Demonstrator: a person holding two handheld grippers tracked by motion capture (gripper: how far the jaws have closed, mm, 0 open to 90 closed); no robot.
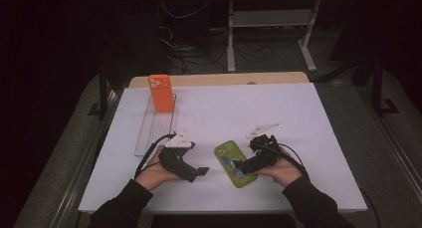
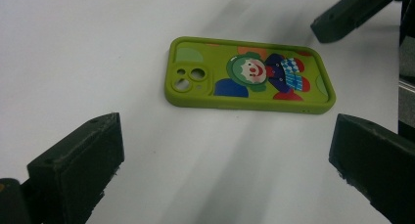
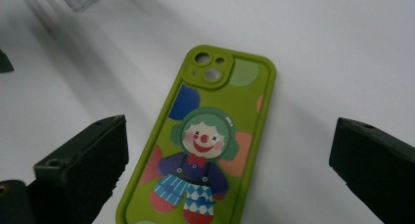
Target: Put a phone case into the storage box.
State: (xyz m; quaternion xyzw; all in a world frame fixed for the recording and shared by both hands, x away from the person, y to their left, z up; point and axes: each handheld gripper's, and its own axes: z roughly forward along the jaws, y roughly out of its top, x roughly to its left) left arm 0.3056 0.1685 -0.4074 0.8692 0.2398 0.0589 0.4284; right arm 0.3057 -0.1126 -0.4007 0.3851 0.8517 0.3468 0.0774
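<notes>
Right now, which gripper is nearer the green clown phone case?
Right. The right gripper hangs over the green clown phone case's lower end, fingers open astride it. The left gripper sits beside its left edge, open, apart.

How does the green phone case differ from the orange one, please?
The green phone case lies flat on the white table, while the orange phone case stands upright in the clear rack. The green one carries a clown picture; the orange one looks plain. The green one lies between both tongs; the orange stands farther off. Both show camera cutouts.
</notes>
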